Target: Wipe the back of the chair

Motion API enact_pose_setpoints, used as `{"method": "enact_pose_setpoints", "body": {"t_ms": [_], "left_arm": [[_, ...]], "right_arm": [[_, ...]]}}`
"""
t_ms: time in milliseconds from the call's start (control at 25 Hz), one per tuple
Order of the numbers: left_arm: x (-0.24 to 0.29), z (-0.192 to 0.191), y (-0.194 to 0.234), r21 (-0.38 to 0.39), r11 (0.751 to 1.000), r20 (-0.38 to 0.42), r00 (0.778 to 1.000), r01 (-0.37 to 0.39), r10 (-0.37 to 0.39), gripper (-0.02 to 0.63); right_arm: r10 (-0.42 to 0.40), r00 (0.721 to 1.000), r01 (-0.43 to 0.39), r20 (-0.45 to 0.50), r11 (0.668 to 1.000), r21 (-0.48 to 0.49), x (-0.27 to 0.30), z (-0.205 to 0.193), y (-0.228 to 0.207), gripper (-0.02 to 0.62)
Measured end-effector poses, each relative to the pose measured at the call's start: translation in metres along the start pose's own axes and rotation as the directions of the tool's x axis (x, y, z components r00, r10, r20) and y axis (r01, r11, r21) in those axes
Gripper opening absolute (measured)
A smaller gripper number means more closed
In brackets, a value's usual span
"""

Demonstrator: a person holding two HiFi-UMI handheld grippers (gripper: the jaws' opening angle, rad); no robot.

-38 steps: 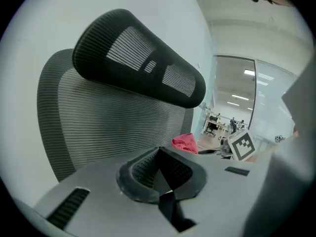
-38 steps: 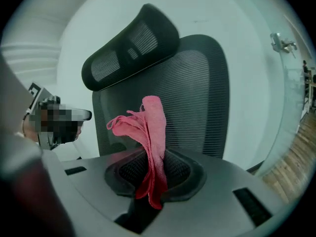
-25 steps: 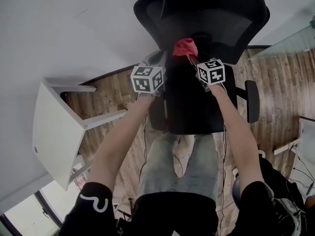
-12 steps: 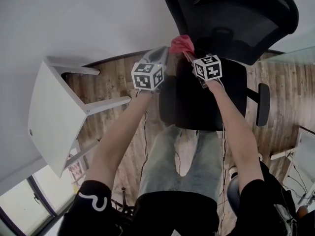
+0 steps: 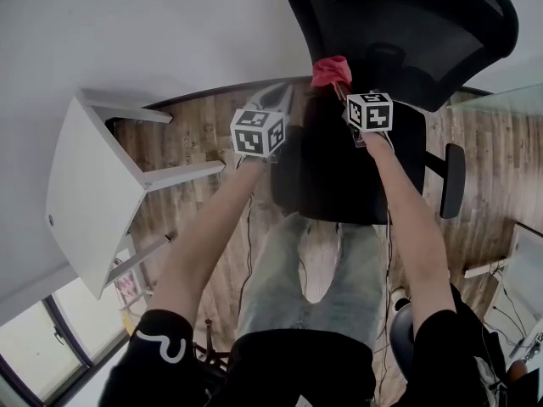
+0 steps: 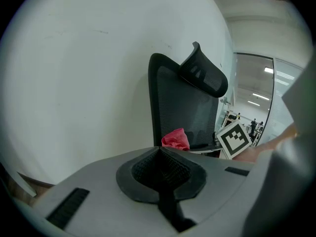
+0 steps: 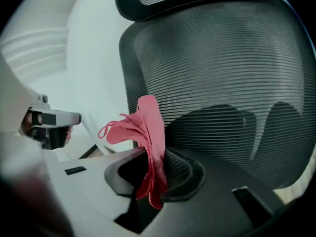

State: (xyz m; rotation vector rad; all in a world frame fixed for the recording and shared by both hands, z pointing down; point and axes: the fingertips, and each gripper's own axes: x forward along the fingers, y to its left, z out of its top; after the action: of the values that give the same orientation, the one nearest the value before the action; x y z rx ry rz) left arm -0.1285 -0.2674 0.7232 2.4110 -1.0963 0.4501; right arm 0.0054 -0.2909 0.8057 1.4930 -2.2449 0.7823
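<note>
The right gripper [image 7: 154,172] pinches a crumpled pink cloth [image 7: 143,127], held close to the lower part of the chair's black mesh back [image 7: 222,68]. The left gripper [image 6: 160,169] has its jaws pressed together on nothing, off to the chair's side.

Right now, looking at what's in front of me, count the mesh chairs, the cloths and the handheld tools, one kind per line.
black mesh office chair: 1
pink crumpled cloth: 1
grey handheld tools: 2 (left tool closed on nothing, right tool clamped on the cloth)
Total: 4
</note>
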Motion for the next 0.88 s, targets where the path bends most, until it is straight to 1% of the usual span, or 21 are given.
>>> {"method": "enact_pose_setpoints", "body": {"t_ms": [280,520,720,880], "left_arm": [[0.025,0.004,-0.049,0.028,0.999,-0.016,0.999,0.033,-0.032,0.025],[0.051,0.007,-0.100,0.043,0.997,-0.022,0.998,0.059,-0.058,0.025],[0.074,0.005,-0.145,0.052,0.995,-0.026,0.996,0.088,-0.087,0.025],[0.095,0.007,-0.183,0.043,0.991,-0.027,0.991,0.129,-0.128,0.025]], "right_arm": [[-0.068,0.997,0.066,0.032,0.996,0.057,-0.040,0.003,-0.062,0.089],[-0.141,0.989,0.135,0.048,0.985,0.112,-0.086,-0.003,-0.133,0.089],[-0.219,0.974,0.208,0.059,0.967,0.151,-0.130,-0.007,-0.191,0.089],[-0.284,0.957,0.271,0.059,0.947,0.171,-0.167,-0.012,-0.236,0.089]]}}
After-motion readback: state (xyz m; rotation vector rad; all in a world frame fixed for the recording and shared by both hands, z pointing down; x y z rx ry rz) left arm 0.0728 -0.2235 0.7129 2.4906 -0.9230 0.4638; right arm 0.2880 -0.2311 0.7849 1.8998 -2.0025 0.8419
